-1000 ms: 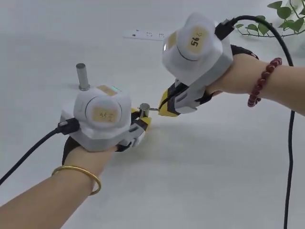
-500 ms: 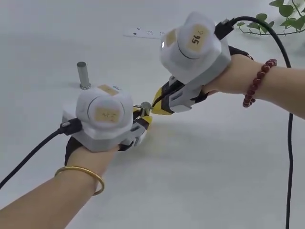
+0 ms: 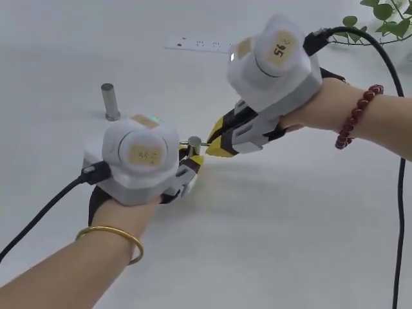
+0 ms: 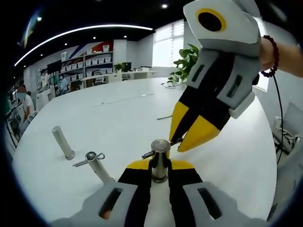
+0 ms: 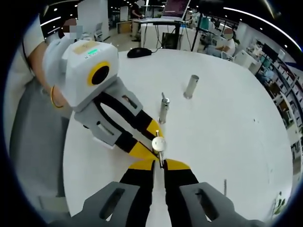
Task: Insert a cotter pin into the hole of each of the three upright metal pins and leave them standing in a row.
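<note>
- You had the left gripper [image 4: 160,166] clamped on the held pin [image 4: 160,150], keeping it upright near the middle of the table [image 3: 290,232].
- Your right gripper [image 5: 159,165] had its jaws pinched together on the cotter pin [image 4: 147,154], with their tips just beside the held pin's right side.
- The cotter's thin end poked out of the hole on the left (so it looked threaded through, though perhaps not fully seated).
- I judged this the second insertion: the finished pin [image 4: 97,164] to the left carried its cotter, and the bare pin [image 4: 63,142] stood farther left.
- The next move called for pushing the cotter home, letting go with the right gripper first, then fetching the spare cotter pin [image 4: 164,117] lying farther off.
</note>
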Tool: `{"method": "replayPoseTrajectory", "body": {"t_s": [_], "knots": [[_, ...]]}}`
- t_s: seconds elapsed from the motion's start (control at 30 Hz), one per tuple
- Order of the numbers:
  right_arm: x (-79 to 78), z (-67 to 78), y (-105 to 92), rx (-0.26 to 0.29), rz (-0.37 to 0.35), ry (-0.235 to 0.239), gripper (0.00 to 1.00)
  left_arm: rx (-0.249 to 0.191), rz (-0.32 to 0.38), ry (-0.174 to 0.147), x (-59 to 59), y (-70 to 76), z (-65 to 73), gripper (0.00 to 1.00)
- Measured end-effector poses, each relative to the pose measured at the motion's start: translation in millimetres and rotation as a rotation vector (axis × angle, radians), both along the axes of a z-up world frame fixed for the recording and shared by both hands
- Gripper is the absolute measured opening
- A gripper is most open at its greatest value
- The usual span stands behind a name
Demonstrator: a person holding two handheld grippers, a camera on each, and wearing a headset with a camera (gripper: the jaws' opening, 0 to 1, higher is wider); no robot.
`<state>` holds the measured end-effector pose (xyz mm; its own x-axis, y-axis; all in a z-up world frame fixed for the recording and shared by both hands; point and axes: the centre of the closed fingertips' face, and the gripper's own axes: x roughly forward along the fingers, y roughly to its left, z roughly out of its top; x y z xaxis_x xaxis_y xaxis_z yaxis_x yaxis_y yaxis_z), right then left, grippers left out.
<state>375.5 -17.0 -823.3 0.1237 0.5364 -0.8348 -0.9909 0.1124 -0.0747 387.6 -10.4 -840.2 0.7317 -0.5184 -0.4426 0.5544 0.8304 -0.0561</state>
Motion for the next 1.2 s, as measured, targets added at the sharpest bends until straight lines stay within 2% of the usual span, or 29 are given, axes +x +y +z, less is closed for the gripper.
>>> {"method": "replayPoseTrajectory", "body": {"t_s": [0.13,0.43,0.63,0.87,1.0,1.1,1.2], "knots": [[-1.7,2.2,2.4,0.026,-0.015,0.008,0.10,-0.002,0.004,0.002,0.0,0.0,0.0,0.11],[-4.0,4.4,6.8,0.041,-0.014,0.005,0.08,-0.011,0.013,0.011,0.8,0.5,-0.9,0.11],[-5.5,7.5,8.0,0.083,-0.047,0.032,0.16,-0.014,0.018,0.014,0.7,0.7,-1.1,0.11],[-1.9,9.4,2.0,0.077,-0.054,0.020,0.16,-0.013,0.022,0.014,0.7,1.0,-1.2,0.11],[-0.5,5.2,-5.6,0.033,-0.040,-0.001,0.10,-0.012,0.023,0.012,0.7,1.1,-1.4,0.11],[1.8,3.8,-6.1,0.037,-0.043,-0.006,0.06,-0.011,0.024,0.011,0.7,1.0,-1.2,0.11],[1.5,4.6,-4.2,0.040,-0.043,-0.006,0.06,-0.010,0.026,0.010,1.0,1.0,-1.3,0.11]]}}
